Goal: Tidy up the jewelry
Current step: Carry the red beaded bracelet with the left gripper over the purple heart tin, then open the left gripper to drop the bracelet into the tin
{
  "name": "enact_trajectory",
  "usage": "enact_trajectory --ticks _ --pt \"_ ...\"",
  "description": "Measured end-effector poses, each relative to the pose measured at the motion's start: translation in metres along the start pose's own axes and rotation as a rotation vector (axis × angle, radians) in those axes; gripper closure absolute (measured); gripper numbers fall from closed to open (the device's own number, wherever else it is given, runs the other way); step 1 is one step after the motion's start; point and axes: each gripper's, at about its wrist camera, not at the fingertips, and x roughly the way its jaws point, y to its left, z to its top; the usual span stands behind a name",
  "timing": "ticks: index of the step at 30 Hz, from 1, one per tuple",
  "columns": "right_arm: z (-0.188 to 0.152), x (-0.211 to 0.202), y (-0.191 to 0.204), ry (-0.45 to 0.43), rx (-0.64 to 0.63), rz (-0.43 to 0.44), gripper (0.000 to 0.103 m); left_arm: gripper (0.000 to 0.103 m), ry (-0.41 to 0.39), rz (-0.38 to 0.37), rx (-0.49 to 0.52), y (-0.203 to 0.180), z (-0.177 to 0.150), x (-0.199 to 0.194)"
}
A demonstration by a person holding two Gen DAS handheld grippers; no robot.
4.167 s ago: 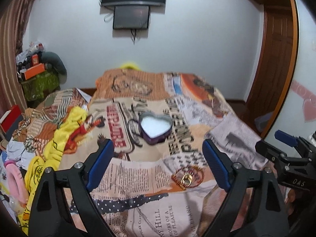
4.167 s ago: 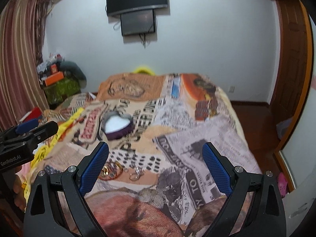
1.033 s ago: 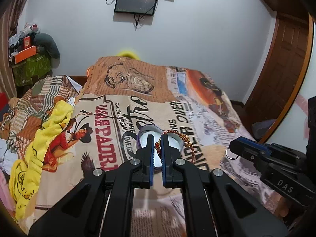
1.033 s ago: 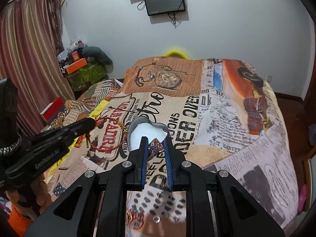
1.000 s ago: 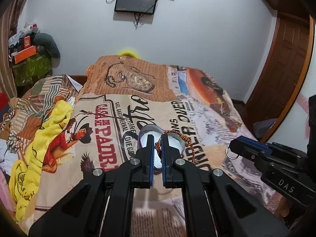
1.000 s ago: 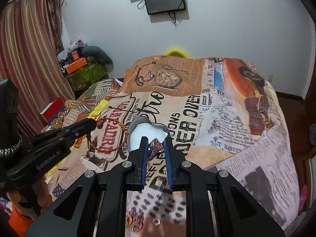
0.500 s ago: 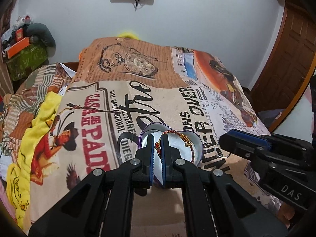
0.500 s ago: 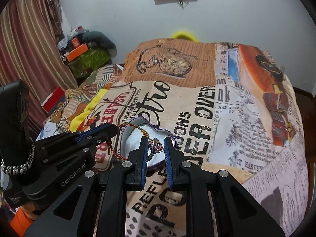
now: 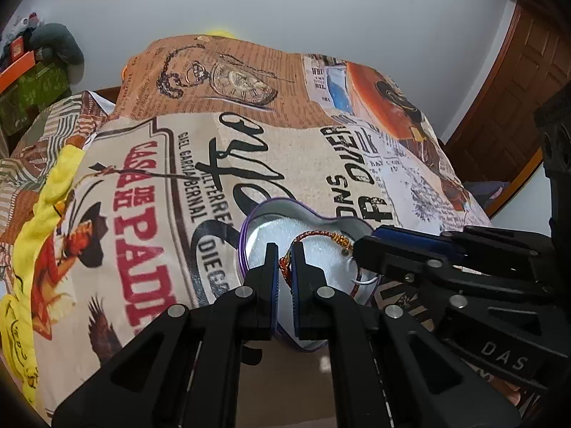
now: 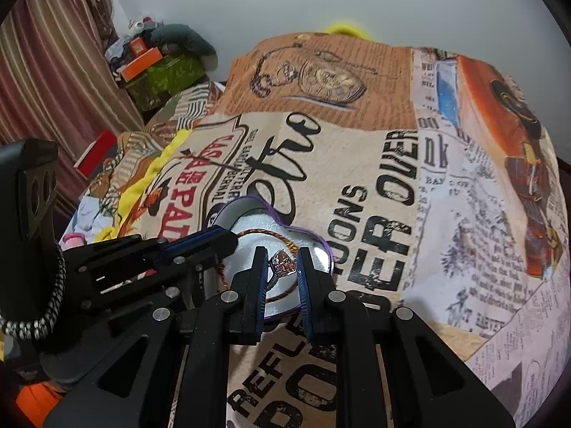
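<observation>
Two grippers meet over the heart tin on our bedspread. Our left gripper is clamped on the red-gold bracelet, whose loop hangs over the tin's white lining. Our right gripper pinches a stone ring above the same tin. Only the right view shows that ring; from the left we see just the right gripper's side, just beside the bracelet.
</observation>
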Motion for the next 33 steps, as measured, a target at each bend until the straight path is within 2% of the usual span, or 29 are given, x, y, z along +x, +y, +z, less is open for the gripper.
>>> enact_trajectory --ticks 7,18,21,23,26,29,31,33 --pt "-0.002 0.012 -0.002 0.036 0.0 0.008 0.088 0.098 -0.005 0.032 -0.002 0.001 -0.003 0.0" --pt "-0.003 0.013 -0.007 0.065 0.032 0.033 0.087 0.095 0.012 0.025 -0.021 0.006 0.0 -0.007" --pt "-0.003 0.007 -0.005 0.056 0.028 0.021 0.085 0.091 0.01 0.033 -0.029 0.008 0.0 -0.014" --pt "-0.004 -0.001 -0.002 0.043 0.018 0.001 0.084 0.084 -0.002 0.048 -0.026 0.008 -0.001 -0.022" --pt "-0.007 -0.014 0.004 0.019 -0.009 -0.028 0.082 0.083 -0.018 0.049 -0.026 0.006 -0.001 -0.034" --pt "-0.01 -0.028 0.012 -0.007 -0.039 -0.06 0.078 0.082 -0.034 0.049 -0.021 0.004 -0.002 -0.048" --pt "-0.012 -0.039 0.017 -0.028 -0.055 -0.082 0.067 0.078 -0.044 0.053 -0.013 0.001 -0.003 -0.057" --pt "-0.015 -0.051 0.022 -0.059 -0.072 -0.106 0.061 0.074 -0.058 0.061 -0.002 -0.001 -0.006 -0.067"
